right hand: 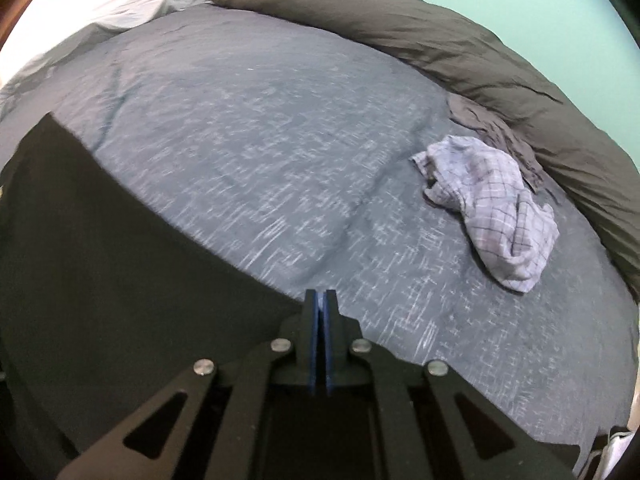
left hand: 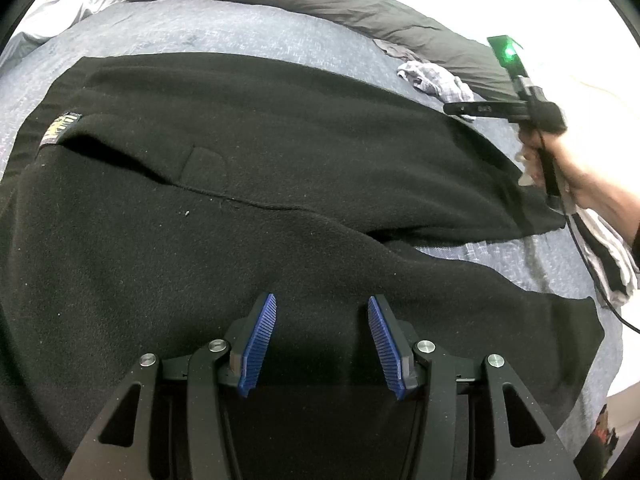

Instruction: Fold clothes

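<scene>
A black fleece garment [left hand: 240,168] lies spread on the blue-grey bed cover [left hand: 248,32], with a small yellow label [left hand: 60,128] at its left edge. My left gripper [left hand: 322,304] is open and empty, just above the fleece near its front part. The right gripper body [left hand: 520,108], held in a hand, hovers over the garment's right end in the left wrist view. In the right wrist view my right gripper [right hand: 320,300] is shut with nothing visible between its blue pads, above the edge of the black garment [right hand: 100,260].
A crumpled plaid cloth [right hand: 496,216] and a dark grey crumpled cloth [right hand: 496,128] lie at the right on the bed cover [right hand: 260,140]. A dark grey duvet [right hand: 400,28] runs along the far side. A striped cloth [left hand: 612,256] lies at the right edge.
</scene>
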Available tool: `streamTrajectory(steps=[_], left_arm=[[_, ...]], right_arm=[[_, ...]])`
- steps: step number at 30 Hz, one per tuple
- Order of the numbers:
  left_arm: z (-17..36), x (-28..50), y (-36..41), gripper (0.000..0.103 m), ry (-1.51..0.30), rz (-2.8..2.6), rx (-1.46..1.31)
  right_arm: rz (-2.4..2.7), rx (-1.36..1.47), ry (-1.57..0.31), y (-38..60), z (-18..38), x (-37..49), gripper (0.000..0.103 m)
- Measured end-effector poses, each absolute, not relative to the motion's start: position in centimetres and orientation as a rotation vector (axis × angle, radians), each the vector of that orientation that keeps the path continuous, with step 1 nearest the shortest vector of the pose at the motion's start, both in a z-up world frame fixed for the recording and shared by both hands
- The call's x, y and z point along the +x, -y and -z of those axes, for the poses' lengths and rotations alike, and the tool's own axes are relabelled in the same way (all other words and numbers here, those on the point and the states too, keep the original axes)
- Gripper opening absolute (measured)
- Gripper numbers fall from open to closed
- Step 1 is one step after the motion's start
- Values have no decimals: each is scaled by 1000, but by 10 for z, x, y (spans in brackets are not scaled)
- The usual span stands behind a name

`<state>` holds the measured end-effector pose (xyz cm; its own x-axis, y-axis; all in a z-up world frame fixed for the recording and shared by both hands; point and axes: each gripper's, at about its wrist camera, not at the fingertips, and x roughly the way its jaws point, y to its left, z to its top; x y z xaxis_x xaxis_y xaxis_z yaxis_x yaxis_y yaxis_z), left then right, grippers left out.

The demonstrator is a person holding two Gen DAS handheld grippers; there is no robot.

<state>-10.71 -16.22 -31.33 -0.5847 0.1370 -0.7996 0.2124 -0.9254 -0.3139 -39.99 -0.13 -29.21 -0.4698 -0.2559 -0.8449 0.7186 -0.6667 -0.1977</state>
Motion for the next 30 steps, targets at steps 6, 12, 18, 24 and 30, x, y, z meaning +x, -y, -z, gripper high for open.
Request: streamTrajectory(steps=[6,12,18,24,30], left_arm=[[315,-109,161,52,-593,2689,1418],[315,-109,162,53,-594,2690,1419],[315,-112,159,53,-574,2688,1418],[317,-116,157,55,-548,2683,1420],[318,-119,156,57,-534,2681,1426]], right_arm=[[2148,1139,-604,-15,290,-411,0],[2152,1165,-446,-73,273,-418,8],[2098,1233,-553,-112,292,-400,28],[2220,1328,-658,-140,318,-412,51],[2286,1287,-503,-155,311,-423,50]])
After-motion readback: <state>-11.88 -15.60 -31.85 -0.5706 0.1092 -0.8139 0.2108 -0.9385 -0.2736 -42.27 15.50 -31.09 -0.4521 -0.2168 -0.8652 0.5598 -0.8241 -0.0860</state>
